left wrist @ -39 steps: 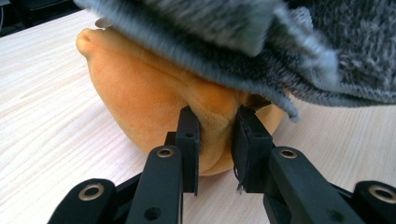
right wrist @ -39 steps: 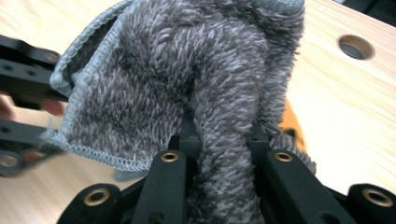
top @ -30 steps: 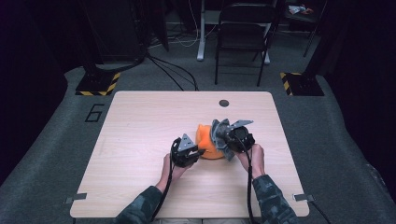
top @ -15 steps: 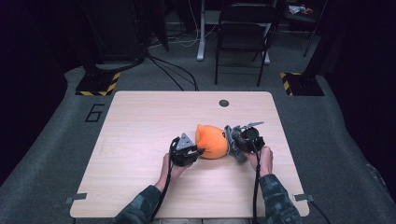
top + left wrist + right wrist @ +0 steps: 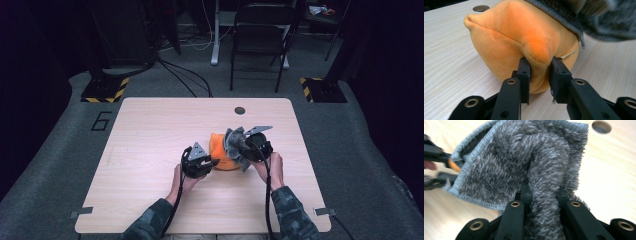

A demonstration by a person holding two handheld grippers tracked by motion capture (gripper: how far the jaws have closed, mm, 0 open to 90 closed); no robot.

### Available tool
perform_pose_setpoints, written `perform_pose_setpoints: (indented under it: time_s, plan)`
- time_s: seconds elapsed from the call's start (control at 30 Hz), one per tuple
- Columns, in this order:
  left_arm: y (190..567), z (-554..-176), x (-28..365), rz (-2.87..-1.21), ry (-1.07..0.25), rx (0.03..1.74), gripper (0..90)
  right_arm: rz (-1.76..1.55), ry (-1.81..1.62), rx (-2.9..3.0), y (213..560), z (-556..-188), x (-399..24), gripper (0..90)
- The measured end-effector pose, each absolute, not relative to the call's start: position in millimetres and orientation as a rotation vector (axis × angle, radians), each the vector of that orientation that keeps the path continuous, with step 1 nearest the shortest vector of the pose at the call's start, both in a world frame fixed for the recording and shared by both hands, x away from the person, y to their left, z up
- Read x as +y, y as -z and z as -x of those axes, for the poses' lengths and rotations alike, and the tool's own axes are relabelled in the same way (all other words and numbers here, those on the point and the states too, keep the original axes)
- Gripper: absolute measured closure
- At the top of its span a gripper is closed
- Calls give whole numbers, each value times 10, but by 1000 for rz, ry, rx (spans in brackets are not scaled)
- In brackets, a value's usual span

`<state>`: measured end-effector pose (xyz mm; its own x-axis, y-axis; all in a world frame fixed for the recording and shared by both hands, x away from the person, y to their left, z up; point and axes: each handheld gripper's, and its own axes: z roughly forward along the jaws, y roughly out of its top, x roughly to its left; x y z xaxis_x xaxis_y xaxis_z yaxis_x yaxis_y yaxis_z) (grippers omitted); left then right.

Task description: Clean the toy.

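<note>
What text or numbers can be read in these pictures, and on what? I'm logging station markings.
"6": a dark numeral on the grey floor, left of the table.
No readable text on the orange plush, the grey cloth, the left gripper, the right gripper or the table.
The yellow-and-black striped pads carry hazard stripes, no words.

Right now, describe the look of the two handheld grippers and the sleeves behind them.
Both the left gripper and right gripper are black, each topped by a grey three-cornered plate and trailing a black cable along the forearm. Close up, the jaws are flat black bars with round metal-ringed pivot holes. The sleeves are a dark camouflage pattern.
</note>
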<state>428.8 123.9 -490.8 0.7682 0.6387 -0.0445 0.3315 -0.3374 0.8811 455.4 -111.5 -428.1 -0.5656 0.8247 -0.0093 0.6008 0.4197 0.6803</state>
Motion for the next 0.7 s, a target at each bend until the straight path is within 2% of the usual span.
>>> perform_pose_setpoints:
  time_s: [0.1, 0.2, 0.27, 0.43, 0.53, 0.7]
  plan:
    - [4909, -4246, 1219, -1979, -447, 702, 462, -1257, -927, 2326, 4325, -4591, -1129, 765]
    - [4944, -4233, 1160, -2011, -495, 689, 412, -1250, -927, 2323, 4333, -4598, -1123, 765]
    - [4971, -4236, 1122, -2024, -526, 689, 473, -1250, -932, 2319, 4342, -4594, -1111, 765]
    - [4972, -4249, 1114, -1994, -515, 738, 722, -1238, -933, 2309, 4342, -4586, -1108, 765]
    - [4913, -4261, 1125, -1981, -490, 759, 763, -1233, -950, 2298, 4278, -4567, -1118, 764]
    - [4765, -4236, 1137, -1948, -421, 807, 772, -1183, -1040, 2275, 4035, -4477, -1129, 764]
